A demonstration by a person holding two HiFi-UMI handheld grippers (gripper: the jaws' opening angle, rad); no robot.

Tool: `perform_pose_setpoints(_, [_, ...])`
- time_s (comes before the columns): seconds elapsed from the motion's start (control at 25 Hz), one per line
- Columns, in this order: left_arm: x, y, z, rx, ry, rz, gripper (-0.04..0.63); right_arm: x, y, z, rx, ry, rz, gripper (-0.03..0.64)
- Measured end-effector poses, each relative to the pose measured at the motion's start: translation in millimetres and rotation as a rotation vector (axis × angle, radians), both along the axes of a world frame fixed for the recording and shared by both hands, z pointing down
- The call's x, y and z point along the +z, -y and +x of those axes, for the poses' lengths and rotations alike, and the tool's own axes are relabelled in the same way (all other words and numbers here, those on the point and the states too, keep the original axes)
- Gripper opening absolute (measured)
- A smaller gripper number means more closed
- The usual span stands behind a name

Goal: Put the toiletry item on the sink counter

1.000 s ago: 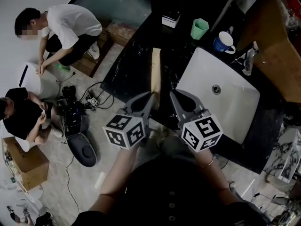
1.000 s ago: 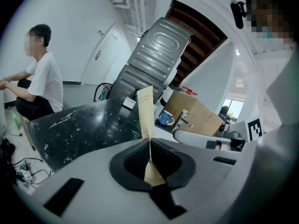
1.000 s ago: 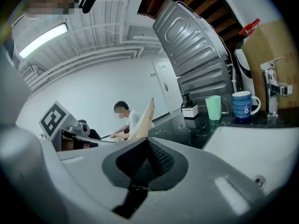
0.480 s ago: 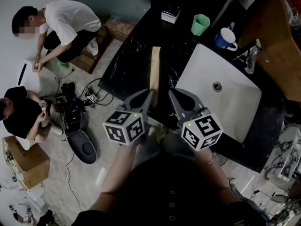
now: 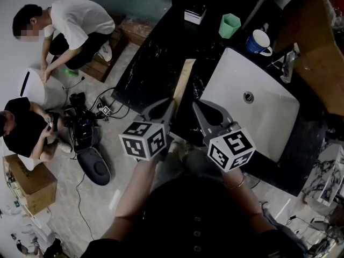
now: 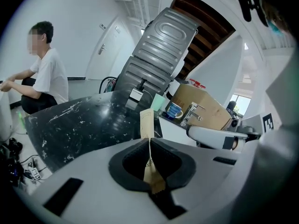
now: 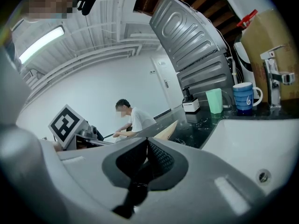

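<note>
- Pinching the toiletry item (image 5: 185, 80), a thin flat tan packet, is the left gripper (image 5: 172, 104). Its jaws are clamped tight on the packet's lower end, and the rest sticks out past the tips.
- From the head view, the packet hangs over the front part of the black counter (image 5: 153, 63), just left of the white sink (image 5: 236, 87). Can't tell if its far end touches the counter.
- The right gripper (image 5: 195, 105) sits right beside the left one. Its jaws are closed with nothing between them.
- At the back of the counter are a green cup (image 5: 228, 27) and a blue mug (image 5: 258, 43), with a small white box (image 5: 194, 15) further left.
- The faucet (image 5: 286, 64) is at the sink's far side.
- Two people are crouched on the floor off to the left, one in a white shirt (image 5: 75, 23) and one in black (image 5: 21, 130), well away from the counter.
</note>
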State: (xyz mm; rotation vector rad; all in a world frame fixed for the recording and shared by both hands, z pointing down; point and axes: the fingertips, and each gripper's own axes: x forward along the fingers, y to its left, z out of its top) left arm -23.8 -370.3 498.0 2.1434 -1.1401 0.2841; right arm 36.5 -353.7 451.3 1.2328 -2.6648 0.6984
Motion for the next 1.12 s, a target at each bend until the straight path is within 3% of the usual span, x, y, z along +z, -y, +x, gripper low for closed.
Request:
perform_pose_setpoints(0.52, [8.2,-1.4,9.7,0.078,0.109,0.016,0.012,-0.8,-0.7,2.2,0.008,-0.007,0.004,0.003])
perform_pose_setpoints(1.12, [-8.5,-3.9,14.4,0.097,0.072,0.071,0.018,-7.2,-7.4,0.8,-0.005,-0.019,0.023,0.003])
